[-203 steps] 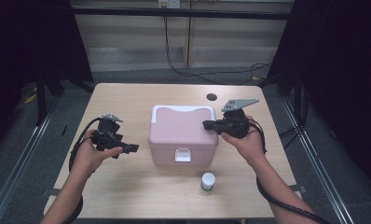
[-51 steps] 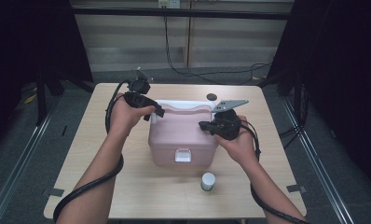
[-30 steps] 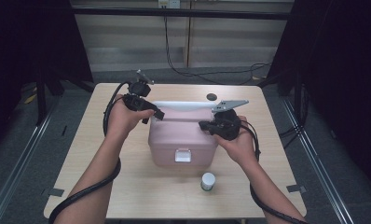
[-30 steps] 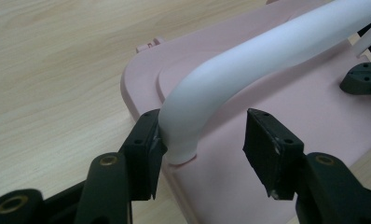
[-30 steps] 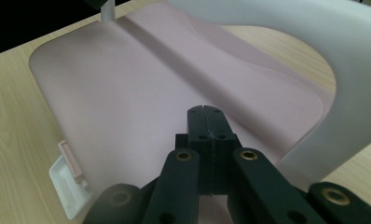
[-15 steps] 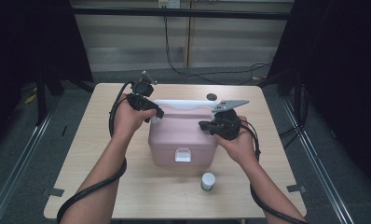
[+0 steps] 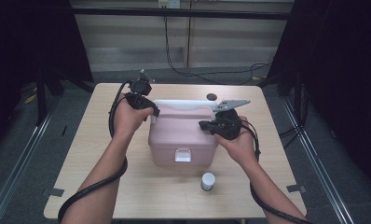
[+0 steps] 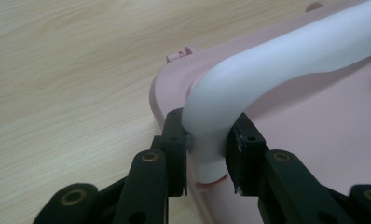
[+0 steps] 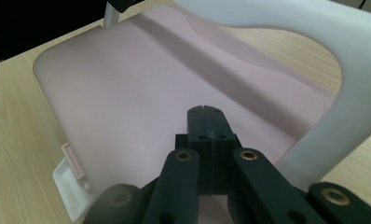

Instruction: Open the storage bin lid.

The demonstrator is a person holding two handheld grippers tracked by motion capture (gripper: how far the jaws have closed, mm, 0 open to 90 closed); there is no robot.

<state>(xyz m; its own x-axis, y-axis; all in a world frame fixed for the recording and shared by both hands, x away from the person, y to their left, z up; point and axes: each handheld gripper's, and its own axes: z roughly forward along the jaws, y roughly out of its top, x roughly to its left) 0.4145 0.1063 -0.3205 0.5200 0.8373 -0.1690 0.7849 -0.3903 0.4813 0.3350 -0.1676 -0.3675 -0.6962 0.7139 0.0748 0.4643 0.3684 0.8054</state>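
Now my left tongs [image 8: 207, 154] have just been closing onto the white handle [image 8: 277, 60] of the pink box [image 7: 183, 135], while my right tongs [image 9: 207, 140], shut and empty, rest on its lid, so lifting looks possible.

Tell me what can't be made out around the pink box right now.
- Pink box: its inside is hidden by the closed lid, high view.
- White handle: its far end is cut off by the frame edge, left gripper view.
- Small jar: any label is too small to make out, high view.
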